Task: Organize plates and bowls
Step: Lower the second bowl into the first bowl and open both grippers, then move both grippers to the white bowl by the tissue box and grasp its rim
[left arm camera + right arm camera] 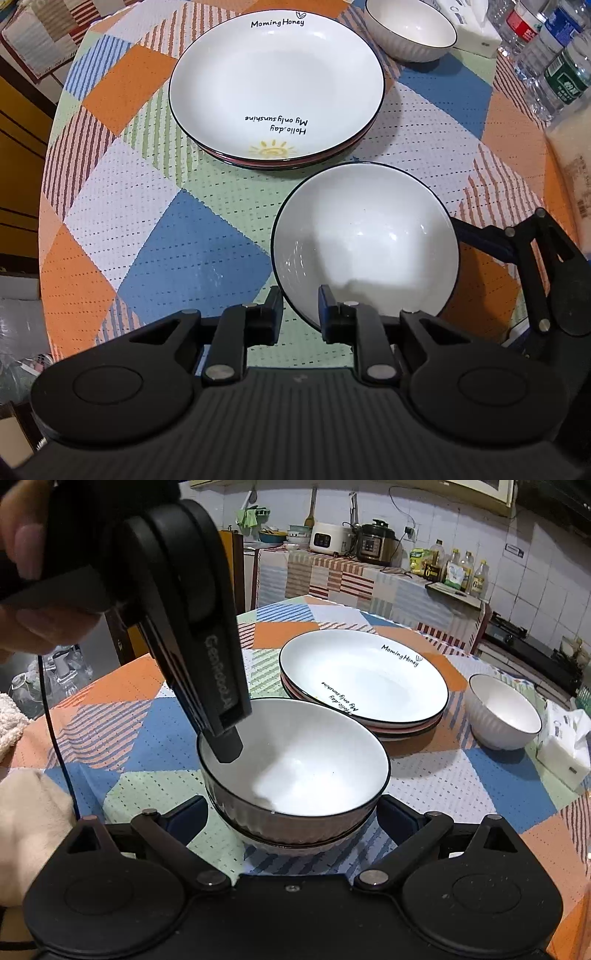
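1. The left gripper (221,734), lettered "GenRobot" as far as it reads, pinches the near rim of the top bowl (306,760), which is nested in another bowl (284,843).
2. The right gripper (291,812) has fingers spread either side of these bowls on the checked tablecloth (147,716).
3. The stacked plates (364,675) read "Morning Honey", "Hello.day", "My only sunshine".
4. A lone bowl (502,710) sits rightmost, beside a tissue pack (565,746).

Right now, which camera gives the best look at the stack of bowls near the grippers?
The right wrist view: it shows the stack of bowls from the side, the top bowl nested in a lower one, ribbed walls visible. The left wrist view looks down into the stack, showing only the top bowl's white inside and dark rim; the lower bowl is hidden.
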### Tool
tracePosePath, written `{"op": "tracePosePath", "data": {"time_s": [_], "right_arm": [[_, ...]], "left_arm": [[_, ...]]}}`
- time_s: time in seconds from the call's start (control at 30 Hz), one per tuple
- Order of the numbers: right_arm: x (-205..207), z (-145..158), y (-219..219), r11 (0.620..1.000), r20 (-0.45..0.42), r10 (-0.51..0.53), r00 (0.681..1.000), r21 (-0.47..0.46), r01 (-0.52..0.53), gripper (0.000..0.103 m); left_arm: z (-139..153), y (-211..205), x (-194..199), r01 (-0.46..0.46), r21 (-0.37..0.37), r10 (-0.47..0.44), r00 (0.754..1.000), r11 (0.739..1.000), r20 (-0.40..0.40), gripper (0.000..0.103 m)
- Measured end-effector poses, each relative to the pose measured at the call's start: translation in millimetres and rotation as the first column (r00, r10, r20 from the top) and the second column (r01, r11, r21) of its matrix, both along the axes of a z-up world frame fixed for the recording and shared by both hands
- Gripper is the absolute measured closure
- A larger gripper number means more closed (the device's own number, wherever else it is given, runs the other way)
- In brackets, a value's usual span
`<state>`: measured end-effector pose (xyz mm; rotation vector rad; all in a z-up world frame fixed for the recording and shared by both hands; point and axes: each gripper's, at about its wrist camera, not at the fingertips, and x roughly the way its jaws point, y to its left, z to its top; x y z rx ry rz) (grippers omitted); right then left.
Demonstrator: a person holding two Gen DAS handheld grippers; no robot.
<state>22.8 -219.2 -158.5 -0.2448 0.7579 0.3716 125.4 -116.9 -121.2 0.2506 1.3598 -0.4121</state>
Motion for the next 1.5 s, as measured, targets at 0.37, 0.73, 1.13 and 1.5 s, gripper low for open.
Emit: {"op": "tracePosePath", "data": {"time_s": [0.37, 0.73, 1.13, 1.5], "right_arm": [[-9, 22, -30, 0.997, 0.027, -0.03, 0.999, 0.065, 0.028, 0.003], [1, 51, -99, 0.97, 0.104, -0.173, 0.979, 0.188, 0.151, 0.003], [54, 48, -128, 0.98, 0.205, -0.199, 0.958, 0.05, 0.193, 0.003], [119, -10, -151, 0.949, 0.089, -0.312, 0.946, 0.078, 0.306, 0.004]], "left_arm": [[40, 10, 1, -0.009, -0.069, 0.013, 0.997, 0.998, 0.07, 0.082], [67, -14, 18, 0.046, -0.159, -0.028, 0.993, 0.986, 0.114, 0.081], [63, -78, 75, 0.101, -0.253, -0.055, 0.982, 0.962, 0.182, 0.078], [17, -109, 133, 0.122, -0.327, -0.049, 0.973, 0.937, 0.224, 0.077]]}}
